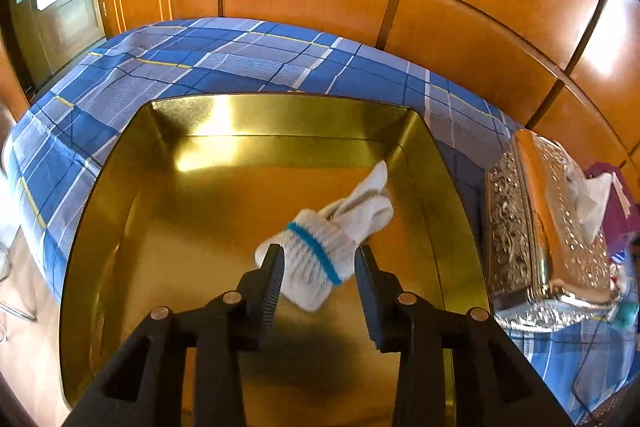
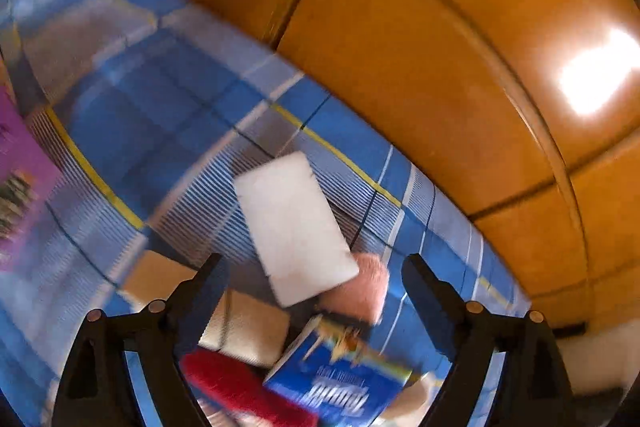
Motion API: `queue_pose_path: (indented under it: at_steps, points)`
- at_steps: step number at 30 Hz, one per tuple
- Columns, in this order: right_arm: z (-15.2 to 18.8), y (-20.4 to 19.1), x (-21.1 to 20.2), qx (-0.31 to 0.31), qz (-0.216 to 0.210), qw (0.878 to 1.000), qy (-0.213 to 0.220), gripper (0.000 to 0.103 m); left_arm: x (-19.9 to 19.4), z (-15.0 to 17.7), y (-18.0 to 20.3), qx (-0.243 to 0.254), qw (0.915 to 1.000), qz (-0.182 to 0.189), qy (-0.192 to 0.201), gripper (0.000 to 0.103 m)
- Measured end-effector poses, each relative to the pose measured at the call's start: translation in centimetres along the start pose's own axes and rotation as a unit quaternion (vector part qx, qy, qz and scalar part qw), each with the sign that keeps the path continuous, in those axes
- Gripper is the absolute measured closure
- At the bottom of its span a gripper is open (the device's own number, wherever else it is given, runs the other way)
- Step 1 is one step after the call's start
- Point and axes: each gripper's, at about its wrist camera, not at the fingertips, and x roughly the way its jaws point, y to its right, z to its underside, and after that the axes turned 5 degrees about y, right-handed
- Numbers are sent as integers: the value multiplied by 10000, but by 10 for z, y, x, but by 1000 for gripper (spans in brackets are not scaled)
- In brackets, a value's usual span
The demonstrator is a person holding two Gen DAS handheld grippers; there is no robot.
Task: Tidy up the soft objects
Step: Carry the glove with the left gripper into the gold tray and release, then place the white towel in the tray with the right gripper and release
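Observation:
In the left wrist view a white knit glove with a blue cuff band (image 1: 320,247) lies between the spread fingers of my left gripper (image 1: 318,259), over the floor of a gold metal tray (image 1: 168,195); the jaws stand apart from it. In the blurred right wrist view my right gripper (image 2: 312,263) is open above a pile: a white sponge block (image 2: 294,227), a pink fluffy item (image 2: 370,285), a beige cloth (image 2: 248,335), a red fuzzy item (image 2: 240,387) and a blue printed pack (image 2: 340,383).
The tray sits on a bed with a blue plaid sheet (image 1: 224,59). An ornate gold tissue box (image 1: 548,235) stands right of the tray. Wooden wall panels (image 1: 460,7) back the bed. A purple box (image 2: 20,179) lies at the left of the pile.

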Motion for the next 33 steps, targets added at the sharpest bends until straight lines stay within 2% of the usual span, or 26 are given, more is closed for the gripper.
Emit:
queue_pose_path:
  at_steps: [4,8,10,11,13,15,17,19,25,33]
  points:
    - [-8,-2,30,-375,50,9986,-378,10,-5,6,-2,-107,9999,109,-62,59]
    - [-13,-2,51,-352,16,9975,-609,12,-11,8,-3,-118,9999,85,-47,44]
    - [-13,-2,55,-268,-6,9977,-621,29,-14,8,-3,-100,9999,73,-42,43]
    - [-13,-2,56,-211,-42,9979,-607,44,-15,9,-2,-78,9999,62,-32,43]
    - [-13,-1,52,-93,-71,9985,-542,45,-18,8,-1,-28,10000,48,-8,41]
    - [-15,2,44,120,-226,9988,-408,46,-21,8,2,66,10000,21,52,34]
    - [-19,8,36,363,-298,9984,-299,46,-26,8,4,98,9998,-51,156,17]
    - [-24,19,24,727,-445,9962,-200,46,-31,8,5,87,9996,-57,272,12]
    - [-46,31,-9,1222,-668,9902,-62,46,-47,10,9,307,9983,-77,491,11]
    - [-91,-1,-85,1249,-1098,9850,465,45,-65,15,4,413,9969,-47,673,11]
